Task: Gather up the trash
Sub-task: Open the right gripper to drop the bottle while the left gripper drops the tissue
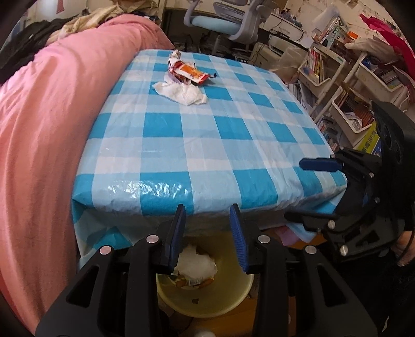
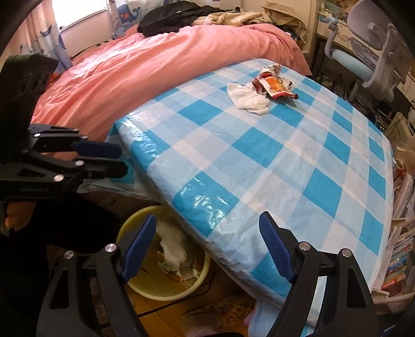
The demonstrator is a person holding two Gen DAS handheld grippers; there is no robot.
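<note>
A crumpled white tissue (image 1: pixel 181 93) and an orange-red snack wrapper (image 1: pixel 188 71) lie together at the far side of the blue-checked table (image 1: pixel 207 145); both also show in the right wrist view, tissue (image 2: pixel 249 99) and wrapper (image 2: pixel 273 84). A yellow bin (image 1: pixel 205 293) holding trash stands on the floor under the table's near edge, and it shows too in the right wrist view (image 2: pixel 166 274). My left gripper (image 1: pixel 208 212) is open and empty above the bin. My right gripper (image 2: pixel 207 223) is open and empty at the table's near edge.
A bed with a pink quilt (image 1: pixel 52 116) borders the table's left side. A blue-seated office chair (image 1: pixel 220 23) and white shelf carts with books (image 1: pixel 337 85) stand beyond and right. Stacked books (image 2: pixel 399 246) sit by the table's right edge.
</note>
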